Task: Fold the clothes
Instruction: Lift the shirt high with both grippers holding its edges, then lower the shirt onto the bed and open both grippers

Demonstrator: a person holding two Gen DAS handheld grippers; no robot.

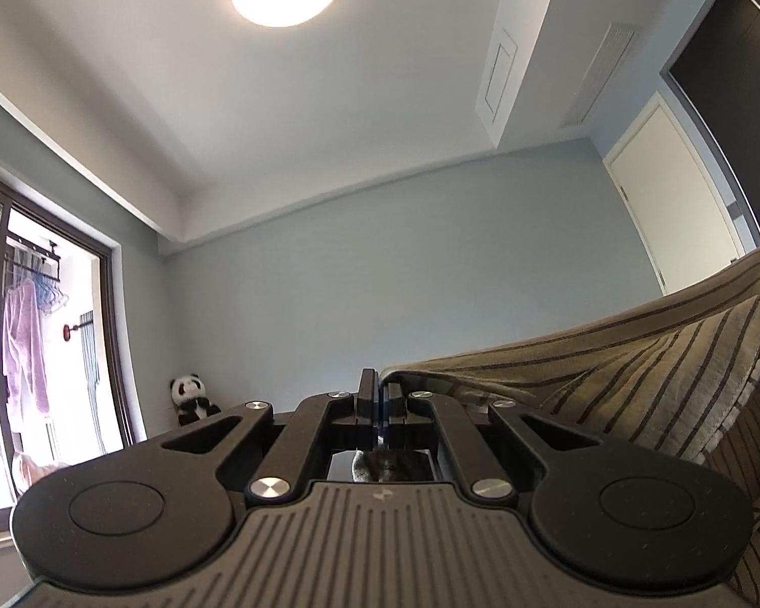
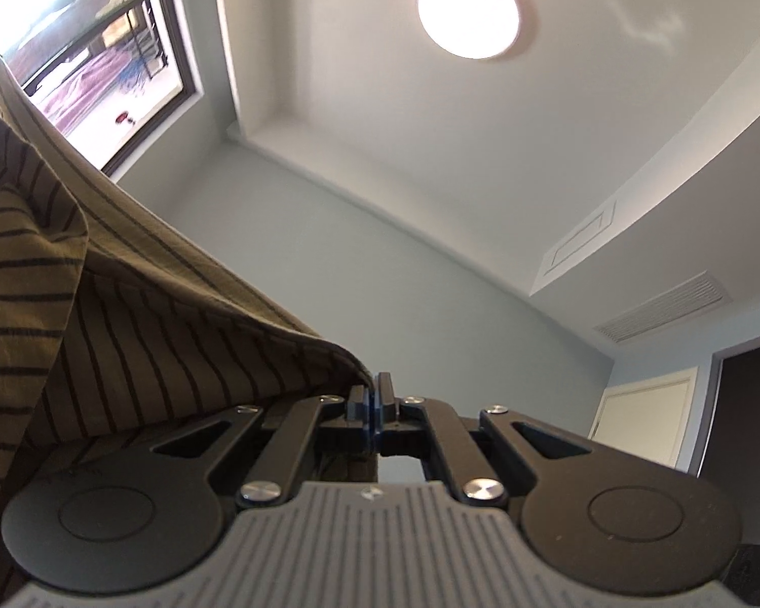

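Evidently we hold the shirt (image 1: 658, 370) aloft — left gripper (image 1: 380, 395) and right gripper (image 2: 374, 400) both clamped on its edge — to spread it.

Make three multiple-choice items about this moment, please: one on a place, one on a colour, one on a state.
1. Where does the panda toy sit?
A. beside the window
B. by the door
C. on the ceiling

2. What colour is the striped garment?
A. white with red stripes
B. olive-brown with dark stripes
C. plain blue

3. How does the right gripper stand?
A. wide open
B. shut on the garment
C. out of view

Key: 1 A, it sits low near the window frame; 2 B, both views show this; 3 B, cloth edge meets the closed fingers.
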